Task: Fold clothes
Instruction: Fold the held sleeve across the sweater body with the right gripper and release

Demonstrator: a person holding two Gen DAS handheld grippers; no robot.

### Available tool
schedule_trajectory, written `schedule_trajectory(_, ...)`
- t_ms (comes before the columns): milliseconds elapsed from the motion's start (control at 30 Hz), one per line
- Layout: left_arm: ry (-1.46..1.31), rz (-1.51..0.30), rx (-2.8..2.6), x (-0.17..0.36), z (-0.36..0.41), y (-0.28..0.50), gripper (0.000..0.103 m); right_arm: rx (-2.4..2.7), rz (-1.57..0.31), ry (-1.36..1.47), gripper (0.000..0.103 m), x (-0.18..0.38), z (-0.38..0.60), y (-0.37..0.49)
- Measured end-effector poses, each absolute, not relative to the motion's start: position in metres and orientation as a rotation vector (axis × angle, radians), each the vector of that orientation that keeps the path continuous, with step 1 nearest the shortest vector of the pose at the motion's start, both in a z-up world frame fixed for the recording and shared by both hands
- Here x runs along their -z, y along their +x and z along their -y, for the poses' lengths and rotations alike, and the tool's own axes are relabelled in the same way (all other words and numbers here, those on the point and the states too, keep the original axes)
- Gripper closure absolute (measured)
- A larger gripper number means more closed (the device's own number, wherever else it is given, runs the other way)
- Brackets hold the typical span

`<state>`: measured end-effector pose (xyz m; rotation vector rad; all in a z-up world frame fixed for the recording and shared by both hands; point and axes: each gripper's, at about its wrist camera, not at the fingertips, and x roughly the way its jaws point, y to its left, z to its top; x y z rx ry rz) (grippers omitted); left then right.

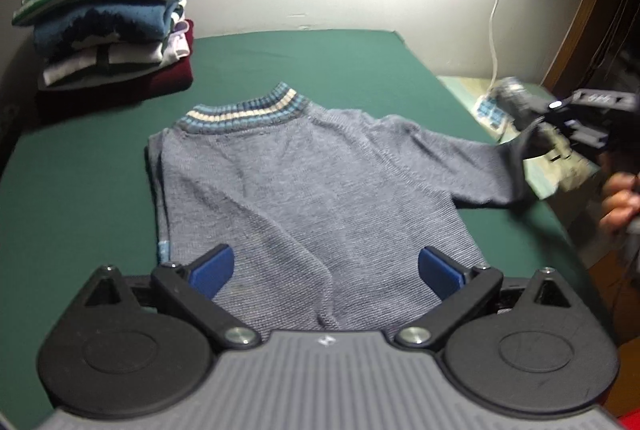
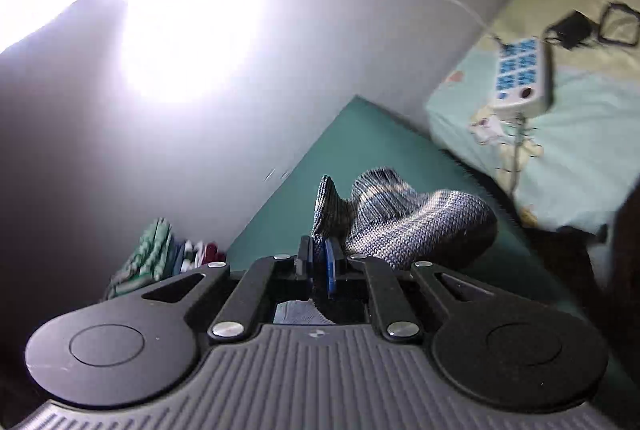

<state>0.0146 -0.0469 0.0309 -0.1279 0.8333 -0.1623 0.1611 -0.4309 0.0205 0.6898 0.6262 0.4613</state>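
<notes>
A grey-blue knit sweater with a striped blue and cream collar lies flat on the green table, its left sleeve folded across the body. My left gripper is open just above the sweater's lower hem, blue pads apart. My right gripper is at the table's right edge, shut on the cuff of the right sleeve and holding it lifted. In the right wrist view the striped sleeve cuff bunches up between the closed fingers of the right gripper.
A stack of folded clothes stands at the table's back left corner and shows in the right wrist view. A bed with a white power strip and cables lies past the table's right edge. A wall runs behind the table.
</notes>
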Motion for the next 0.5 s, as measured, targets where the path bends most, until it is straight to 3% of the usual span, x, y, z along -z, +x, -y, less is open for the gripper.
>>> schedule_trajectory(267,-0.436,-0.799,0.266,-0.027,0.0,0.006,0.008,-0.767,-0.672,0.221,0.096,-0.004,0.311,0.115)
schedule_trajectory(500,-0.474,-0.866,0.332,-0.002,0.003,0.017,0.009,-0.832,-0.696,-0.008,0.096,0.014,0.29,0.077)
